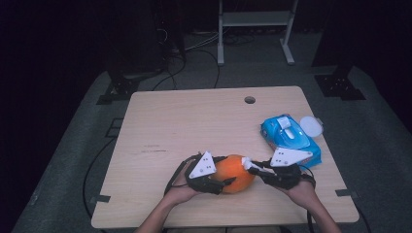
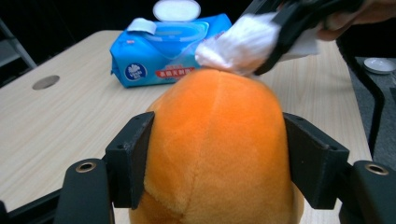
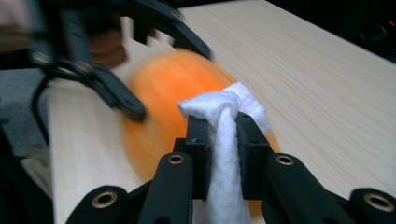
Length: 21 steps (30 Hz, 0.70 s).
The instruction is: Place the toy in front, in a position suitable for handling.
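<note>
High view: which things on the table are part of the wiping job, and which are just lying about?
In use:
- orange plush ball, clamped by the left hand-held gripper
- white wipe, pinched in the right hand-held gripper, touching the ball's top

Lying about:
- blue wipe pack, lid flipped open, behind the right hand
- round hole in the table

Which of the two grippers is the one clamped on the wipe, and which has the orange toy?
The right gripper pinches the white wipe between its jaws, pressing it on the toy's top. The left gripper clamps the orange plush toy from both sides.
</note>
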Each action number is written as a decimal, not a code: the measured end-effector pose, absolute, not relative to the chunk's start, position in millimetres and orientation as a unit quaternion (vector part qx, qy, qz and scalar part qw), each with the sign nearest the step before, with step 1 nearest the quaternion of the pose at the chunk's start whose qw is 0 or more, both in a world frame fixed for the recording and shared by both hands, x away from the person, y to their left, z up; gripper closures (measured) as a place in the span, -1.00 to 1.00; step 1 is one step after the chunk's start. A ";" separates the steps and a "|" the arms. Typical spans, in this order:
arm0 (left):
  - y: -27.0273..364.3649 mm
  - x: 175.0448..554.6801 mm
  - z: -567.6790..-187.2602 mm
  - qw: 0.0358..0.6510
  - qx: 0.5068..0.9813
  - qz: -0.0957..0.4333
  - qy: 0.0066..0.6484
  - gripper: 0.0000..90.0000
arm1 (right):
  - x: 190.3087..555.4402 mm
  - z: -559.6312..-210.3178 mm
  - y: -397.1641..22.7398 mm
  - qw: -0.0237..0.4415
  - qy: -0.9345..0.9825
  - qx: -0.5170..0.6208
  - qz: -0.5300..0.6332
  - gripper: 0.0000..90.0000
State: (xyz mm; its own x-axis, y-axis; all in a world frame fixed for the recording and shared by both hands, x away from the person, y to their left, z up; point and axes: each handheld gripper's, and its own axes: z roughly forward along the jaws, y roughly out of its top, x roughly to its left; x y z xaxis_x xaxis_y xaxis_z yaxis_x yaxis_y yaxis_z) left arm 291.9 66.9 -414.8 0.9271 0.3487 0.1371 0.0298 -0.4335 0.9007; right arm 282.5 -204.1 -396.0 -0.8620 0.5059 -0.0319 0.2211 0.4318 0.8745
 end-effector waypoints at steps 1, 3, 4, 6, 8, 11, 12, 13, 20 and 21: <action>64.6 290.7 -414.9 0.516 0.835 0.157 0.110 -0.32 | 282.2 -396.6 -204.7 0.144 0.833 0.221 0.487 0.71; 62.2 289.3 -414.3 0.512 0.837 0.161 0.107 -0.34 | 277.7 -394.2 -198.6 0.148 0.834 0.210 0.488 0.71; 62.0 289.0 -414.4 0.512 0.837 0.160 0.106 -0.35 | 275.7 -392.6 -194.9 0.149 0.835 0.202 0.490 0.71; 64.1 291.3 -415.3 0.513 0.838 0.152 0.107 -0.42 | 273.1 -390.5 -189.3 0.151 0.839 0.191 0.486 0.71; 68.7 296.6 -416.3 0.519 0.836 0.137 0.111 -0.57 | 273.5 -391.8 -188.1 0.152 0.844 0.188 0.478 0.71; 76.0 303.8 -420.6 0.529 0.832 0.112 0.126 -0.69 | 279.6 -399.7 -193.8 0.141 0.843 0.200 0.480 0.71; 77.4 304.8 -422.3 0.531 0.830 0.107 0.129 -0.70 | 281.3 -401.2 -196.1 0.139 0.841 0.204 0.481 0.71; 78.1 305.6 -424.7 0.536 0.828 0.102 0.131 -0.70 | 282.7 -402.4 -198.7 0.135 0.839 0.210 0.483 0.71; 75.8 302.2 -425.0 0.527 0.830 0.121 0.137 -0.35 | 279.0 -397.7 -194.8 0.146 0.838 0.209 0.482 0.71; 73.3 300.4 -423.5 0.527 0.829 0.125 0.135 -0.31 | 276.9 -394.6 -191.9 0.143 0.836 0.203 0.490 0.71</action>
